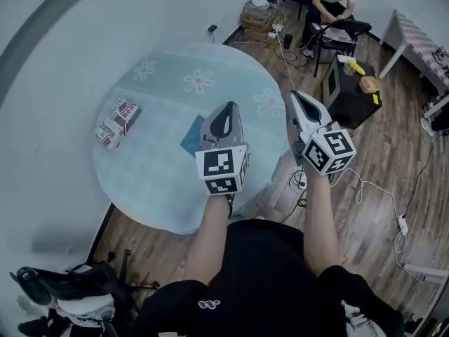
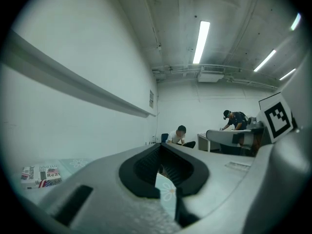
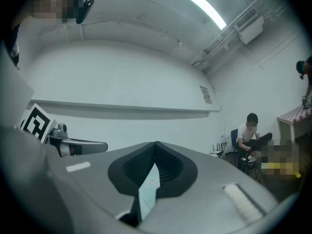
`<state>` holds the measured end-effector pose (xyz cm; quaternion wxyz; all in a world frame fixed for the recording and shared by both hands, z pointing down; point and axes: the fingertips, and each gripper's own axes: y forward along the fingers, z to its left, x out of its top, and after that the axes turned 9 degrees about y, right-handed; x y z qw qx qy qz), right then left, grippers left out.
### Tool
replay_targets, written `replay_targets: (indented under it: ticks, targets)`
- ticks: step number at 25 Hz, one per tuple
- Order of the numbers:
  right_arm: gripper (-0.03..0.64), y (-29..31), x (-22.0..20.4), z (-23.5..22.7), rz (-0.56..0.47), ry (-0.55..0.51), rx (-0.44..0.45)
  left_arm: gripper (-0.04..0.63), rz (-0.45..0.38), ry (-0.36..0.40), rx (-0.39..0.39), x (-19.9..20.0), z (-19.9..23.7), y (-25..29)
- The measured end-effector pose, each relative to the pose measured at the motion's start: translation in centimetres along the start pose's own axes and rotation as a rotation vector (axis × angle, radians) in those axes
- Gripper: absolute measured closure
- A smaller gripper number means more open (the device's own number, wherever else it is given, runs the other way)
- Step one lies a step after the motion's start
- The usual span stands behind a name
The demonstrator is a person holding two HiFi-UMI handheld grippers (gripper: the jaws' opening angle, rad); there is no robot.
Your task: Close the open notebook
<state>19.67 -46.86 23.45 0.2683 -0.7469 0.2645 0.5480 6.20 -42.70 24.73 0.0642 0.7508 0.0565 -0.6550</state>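
The left tool (image 1: 228, 107) is clenched shut with nothing in it, and so is the right tool (image 1: 295, 95). Both hang over the round table (image 1: 161, 90). The blue notebook (image 1: 190, 137) lies on the table, partly hidden under the left tool. A box (image 1: 117, 123) sits well apart from it

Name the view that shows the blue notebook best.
The head view: the blue notebook lies on the table, partly behind the left gripper. Both gripper views look level across the room and miss it.
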Motion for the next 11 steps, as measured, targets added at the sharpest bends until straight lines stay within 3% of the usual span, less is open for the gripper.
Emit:
replay_targets:
  ticks: [11]
  targets:
    - [0.606,0.0,1.7,-0.8,-0.012,-0.021,0.03,0.592,-0.025,0.036,-0.008,1.8,-1.4,0.7]
